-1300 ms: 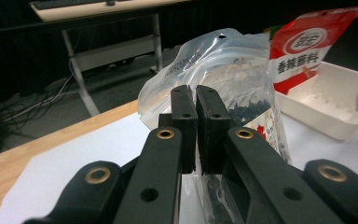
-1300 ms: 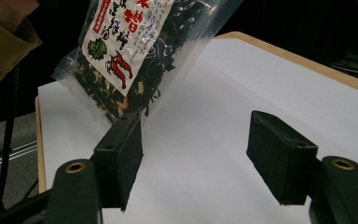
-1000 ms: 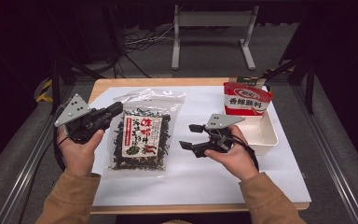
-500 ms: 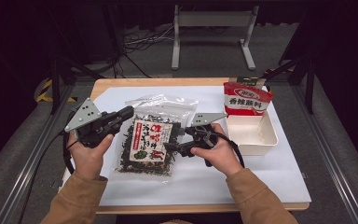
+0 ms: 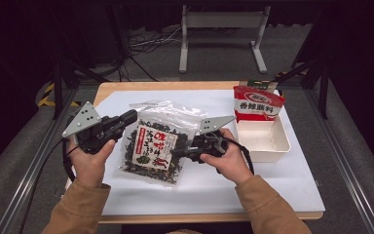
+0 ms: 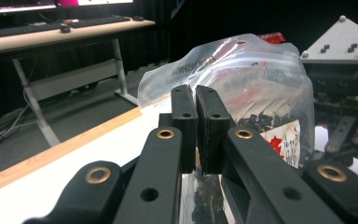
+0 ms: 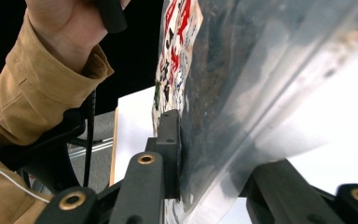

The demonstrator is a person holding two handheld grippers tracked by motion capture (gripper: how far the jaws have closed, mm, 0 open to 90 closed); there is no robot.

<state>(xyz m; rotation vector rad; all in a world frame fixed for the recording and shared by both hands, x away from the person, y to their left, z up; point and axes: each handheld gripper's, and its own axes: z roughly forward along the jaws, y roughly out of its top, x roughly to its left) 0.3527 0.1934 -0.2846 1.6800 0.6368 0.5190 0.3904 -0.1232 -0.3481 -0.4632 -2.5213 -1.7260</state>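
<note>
The clear plastic bag of dark dried seaweed with a white, red-lettered label (image 5: 155,148) is lying on the white sheet of the bench (image 5: 272,180), stretched between the two tools. Its film is glossy and crinkled, the black shreds are crowding the lower part, and the empty top is puffing up beyond the left tool's tips in the left gripper view (image 6: 242,70).

The left tool (image 5: 129,117) is clenching the bag's left edge: its two black pads (image 6: 184,126) are standing pressed almost together with the thin film pinched between them. The right tool (image 5: 177,152) is sitting at the bag's right edge, and its jaws have just been closing on it; in the right gripper view the bag's plastic wall (image 7: 242,107) is running up between them, lying flat against the left pad (image 7: 170,149), so it is grasping the bag.

Beyond the right tool, well apart from the bag, a red and white printed pouch (image 5: 257,103) is standing at the far end of a white rectangular plastic tray (image 5: 272,146).
</note>
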